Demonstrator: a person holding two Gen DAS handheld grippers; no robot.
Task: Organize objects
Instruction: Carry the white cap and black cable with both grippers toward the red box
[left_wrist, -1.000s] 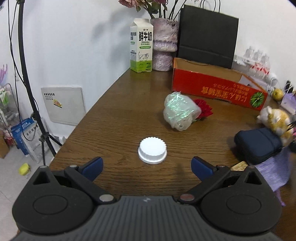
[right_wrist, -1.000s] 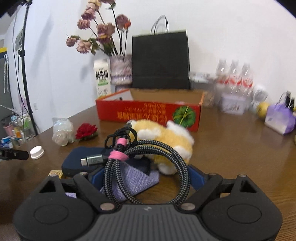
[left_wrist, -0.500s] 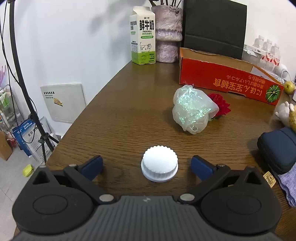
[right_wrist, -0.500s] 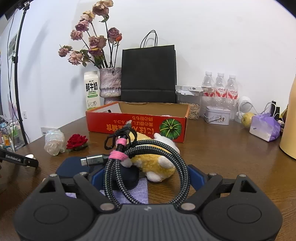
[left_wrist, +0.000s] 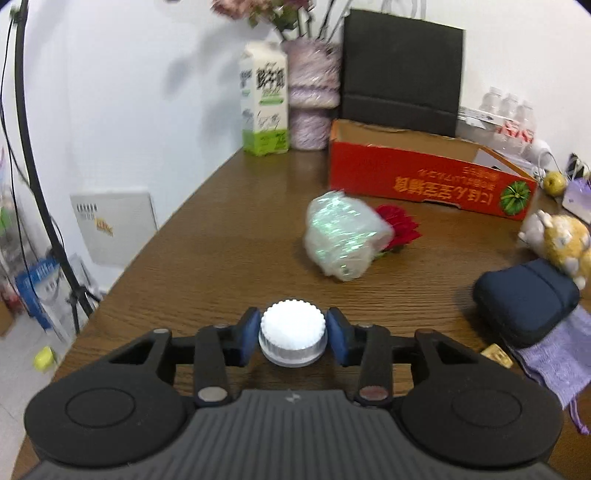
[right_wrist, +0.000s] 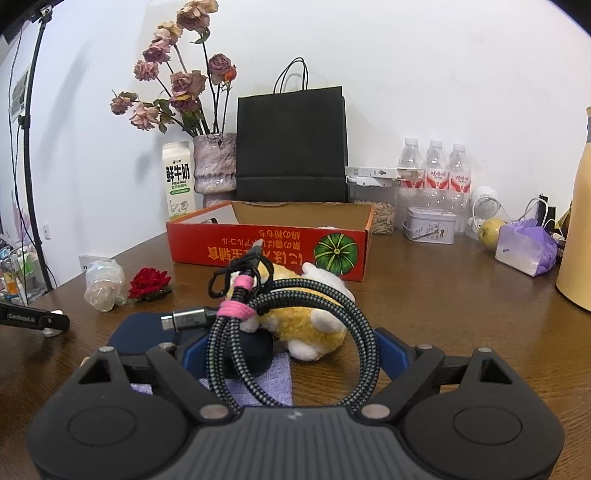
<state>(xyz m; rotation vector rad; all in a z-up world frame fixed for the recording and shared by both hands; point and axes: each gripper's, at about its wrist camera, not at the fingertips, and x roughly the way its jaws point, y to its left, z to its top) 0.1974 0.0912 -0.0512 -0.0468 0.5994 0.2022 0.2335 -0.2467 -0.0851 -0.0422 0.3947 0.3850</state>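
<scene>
The white ridged cap (left_wrist: 293, 332) sits flat on the wooden table (left_wrist: 229, 236), near its front edge, and my left gripper (left_wrist: 293, 336) is closing on it: the blue pads (left_wrist: 252, 332) stand at either side of its fluted rim, touching or all but touching. I come at it low and from the side because the cap is squat, and its rim is the only part that gives the pads something to bite.

My right gripper (right_wrist: 284, 356) holds the coiled braided cable (right_wrist: 295, 332), bound with a pink tie (right_wrist: 236, 308); the jaws stand wide because the loop itself is wide, and it presses out against both pads. I keep it raised above the blue pouch (right_wrist: 144, 328) and plush toy (right_wrist: 306, 325) so it snags nothing.

Beyond them the red cardboard box (right_wrist: 269, 247) stands open at the top, which I judge to be where loose things belong. The crumpled plastic wrap (left_wrist: 345, 236) and red flower (left_wrist: 399, 227) lie between cap and box, so the cap must travel over them.
</scene>
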